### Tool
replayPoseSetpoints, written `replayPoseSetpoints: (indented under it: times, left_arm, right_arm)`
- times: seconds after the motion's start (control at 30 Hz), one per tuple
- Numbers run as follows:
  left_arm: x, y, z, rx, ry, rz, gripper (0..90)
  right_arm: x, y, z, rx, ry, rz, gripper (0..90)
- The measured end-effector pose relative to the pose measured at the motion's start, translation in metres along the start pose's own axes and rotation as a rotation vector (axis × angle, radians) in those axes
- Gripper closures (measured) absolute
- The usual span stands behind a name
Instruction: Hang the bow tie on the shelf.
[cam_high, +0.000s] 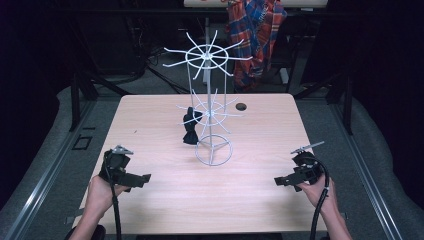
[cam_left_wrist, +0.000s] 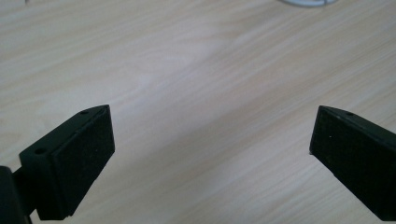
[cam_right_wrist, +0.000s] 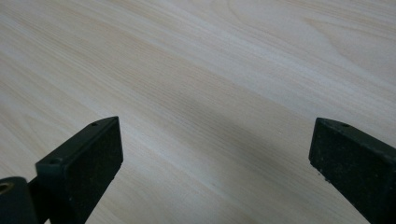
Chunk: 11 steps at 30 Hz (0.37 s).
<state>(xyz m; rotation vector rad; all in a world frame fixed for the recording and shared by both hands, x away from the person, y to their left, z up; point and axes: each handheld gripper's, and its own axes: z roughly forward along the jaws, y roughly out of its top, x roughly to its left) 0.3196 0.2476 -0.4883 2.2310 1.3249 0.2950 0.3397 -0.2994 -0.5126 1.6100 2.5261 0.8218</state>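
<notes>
A white wire rack (cam_high: 210, 107) with two tiers of spokes stands on its ring base in the middle of the wooden table (cam_high: 150, 125). A small black item (cam_high: 191, 129) hangs from a spoke on the left of the lower tier. My left gripper (cam_high: 145, 179) rests low near the table's front left, pointing right, and it is open. In the left gripper view its jaws (cam_left_wrist: 212, 135) stand wide apart over bare wood, with the rack's base (cam_left_wrist: 308, 2) at the top edge. My right gripper (cam_high: 277, 181) sits at the front right, pointing left, also open (cam_right_wrist: 217, 144) over bare wood.
A round hole (cam_high: 241, 106) is cut in the table behind the rack. A plaid cloth (cam_high: 257, 35) hangs beyond the table's far edge. Grey floor and metal rails (cam_high: 45, 175) run along both sides. Both forearms come in at the front edge.
</notes>
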Motion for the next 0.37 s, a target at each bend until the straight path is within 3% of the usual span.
replayPoseSetpoints:
  times: [0.17,0.37]
  left_arm:
    - [-0.0001,-0.011,0.0032,0.023,0.014,-0.007,0.2]
    - [-0.0072,-0.0091,0.0092,0.049,0.021,0.032,0.2]
  right_arm:
    - [0.0007,0.0002,0.0006,-0.003,0.005,-0.006,2.8]
    - [0.0019,0.0027,0.0032,-0.004,0.01,-0.017,3.7]
